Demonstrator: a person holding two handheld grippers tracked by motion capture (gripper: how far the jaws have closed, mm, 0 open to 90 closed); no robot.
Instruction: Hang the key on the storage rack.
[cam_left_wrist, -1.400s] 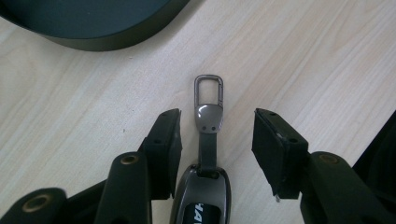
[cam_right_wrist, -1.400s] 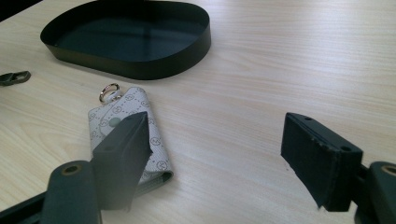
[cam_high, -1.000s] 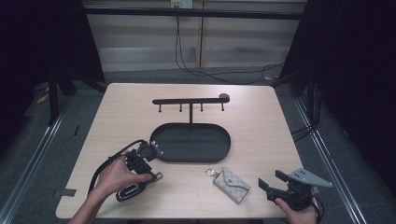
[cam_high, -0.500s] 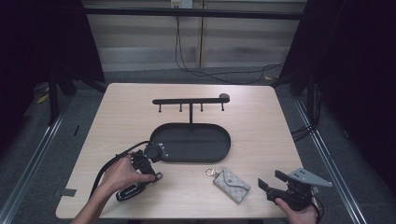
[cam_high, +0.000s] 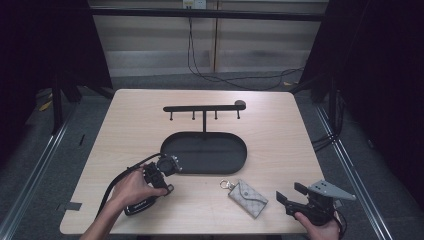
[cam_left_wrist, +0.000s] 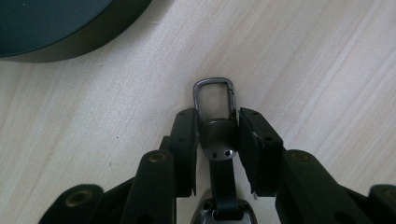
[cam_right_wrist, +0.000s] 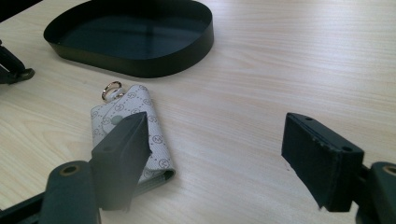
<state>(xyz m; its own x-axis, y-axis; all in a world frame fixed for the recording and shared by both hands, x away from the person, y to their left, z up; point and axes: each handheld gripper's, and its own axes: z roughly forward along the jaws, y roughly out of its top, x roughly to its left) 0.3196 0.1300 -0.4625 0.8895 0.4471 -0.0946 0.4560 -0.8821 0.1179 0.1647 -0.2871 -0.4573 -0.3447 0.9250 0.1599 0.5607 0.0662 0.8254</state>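
Note:
A dark metal carabiner clip (cam_left_wrist: 214, 95) on a black strap lies on the wooden table (cam_high: 280, 135), just in front of the oval black tray (cam_high: 205, 170). My left gripper (cam_left_wrist: 217, 126) has just been closing its jaws, and both pads now press on the clip's base. In the high view a hand holds the left gripper (cam_high: 165, 186) low over the table at the tray's near-left end. A grey patterned key pouch (cam_high: 248, 198) with a ring lies at the front centre. My right gripper (cam_high: 290, 192) stands open to the right of it, its jaws wide in the right gripper view (cam_right_wrist: 215, 154), with the pouch (cam_right_wrist: 154, 126) beside the left jaw.
A black hook rack (cam_high: 204, 107) stands behind the tray on a post. The tray (cam_right_wrist: 140, 65) holds nothing. A black cable (cam_high: 112, 187) trails from the left gripper toward the table's front-left. Dark floor and rails surround the table.
The left hand and its gripper have shifted only slightly beside the tray. The right gripper and the key pouch have stayed where they were.

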